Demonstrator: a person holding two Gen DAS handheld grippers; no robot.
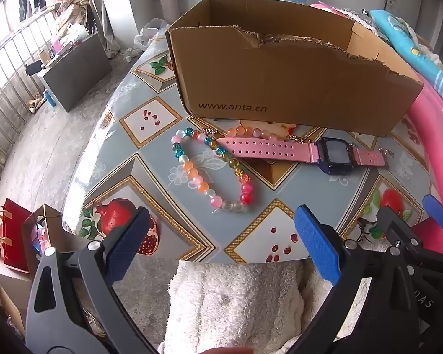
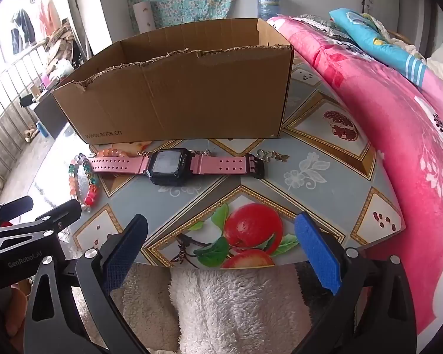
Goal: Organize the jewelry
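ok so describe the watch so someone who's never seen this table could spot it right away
Find the torn cardboard box on the patterned table. Directly in front of it the watch lies flat, strap stretched out. Unlike the beaded bracelet beside it, it has a dark square face and a pink perforated strap.

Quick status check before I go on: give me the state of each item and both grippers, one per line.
Left gripper: open, empty, near the table edge.
Right gripper: open, empty.
Cardboard box: upright, top open, torn rim; inside not visible.
Pink watch: flat on the table in front of the box, unbuckled, screen up.
Bead bracelet: on the table, one strap end lying across it.
Thin chain: on the table by the buckle end.
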